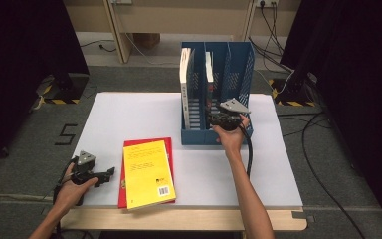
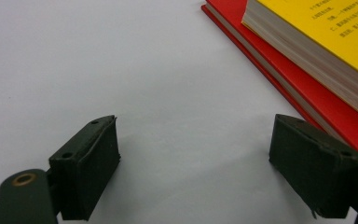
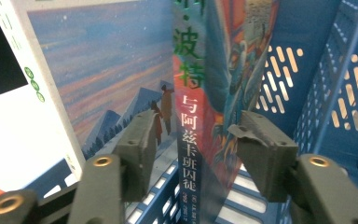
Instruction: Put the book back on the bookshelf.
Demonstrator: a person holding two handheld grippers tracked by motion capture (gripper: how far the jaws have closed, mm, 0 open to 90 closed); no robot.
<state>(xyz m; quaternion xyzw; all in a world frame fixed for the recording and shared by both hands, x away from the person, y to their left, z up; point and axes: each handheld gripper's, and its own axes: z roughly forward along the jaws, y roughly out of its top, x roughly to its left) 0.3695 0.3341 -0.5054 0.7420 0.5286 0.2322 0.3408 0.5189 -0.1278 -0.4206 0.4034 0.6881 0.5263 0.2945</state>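
The right gripper (image 3: pixel 193 140) stands with its jaws parted on either side of an upright book (image 3: pixel 205 116), neither pad pressing it; this book sits in the middle compartment of the blue file rack (image 1: pixel 238 74). A second book (image 1: pixel 185 79) stands in the rack's left compartment. Well off to the rack's left, the left gripper (image 2: pixel 196 163) rests wide open and empty beside a yellow book (image 1: pixel 148 173) stacked on a red book (image 1: pixel 123 191).

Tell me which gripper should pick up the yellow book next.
Left, probably. The left gripper rests open just beside the yellow paperback book lying on the red book; the right gripper is at the blue file rack.
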